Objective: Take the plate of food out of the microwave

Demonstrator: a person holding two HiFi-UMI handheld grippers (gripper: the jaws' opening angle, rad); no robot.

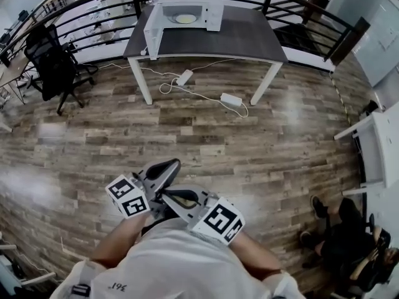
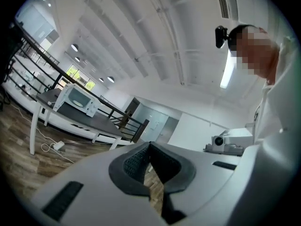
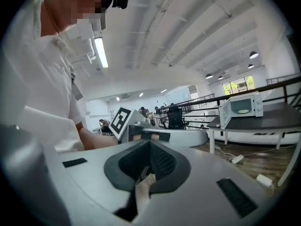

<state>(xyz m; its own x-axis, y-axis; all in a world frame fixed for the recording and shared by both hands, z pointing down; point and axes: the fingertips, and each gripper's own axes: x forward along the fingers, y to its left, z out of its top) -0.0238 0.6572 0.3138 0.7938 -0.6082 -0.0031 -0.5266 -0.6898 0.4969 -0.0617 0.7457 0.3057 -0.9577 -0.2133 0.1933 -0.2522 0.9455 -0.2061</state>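
Left jaws: pressed together on the left gripper (image 2: 150, 147) with nothing between them; only a sliver of wooden floor shows past the pads
Right jaws: closed in the same way on the right gripper (image 3: 149, 147), and empty
Grippers in the head view: the left gripper (image 1: 168, 166) and right gripper (image 1: 169, 198) sit close together at the lower middle of the frame, just above the person's white shirt (image 1: 168, 260), with their marker cubes side by side; both are over the floor and well apart from the surface
Plate of food: the plate of food (image 1: 185, 18) lies inside the microwave (image 1: 199, 5), at the top middle of the head view; it also shows as a pale disc (image 3: 243, 111) in the right gripper view
Microwave: white, with its door (image 1: 153, 36) swung open to the left; it stands toward the far left part of the surface
Surface: dark top (image 1: 237, 39) on white legs, with a black railing (image 1: 299, 11) behind it
Floor: wooden planks (image 1: 187, 136); two white power blocks (image 1: 184, 76) with cables lie under the surface
Surroundings: a black office chair (image 1: 56, 67) at upper left and a seated person (image 1: 349, 242) at lower right
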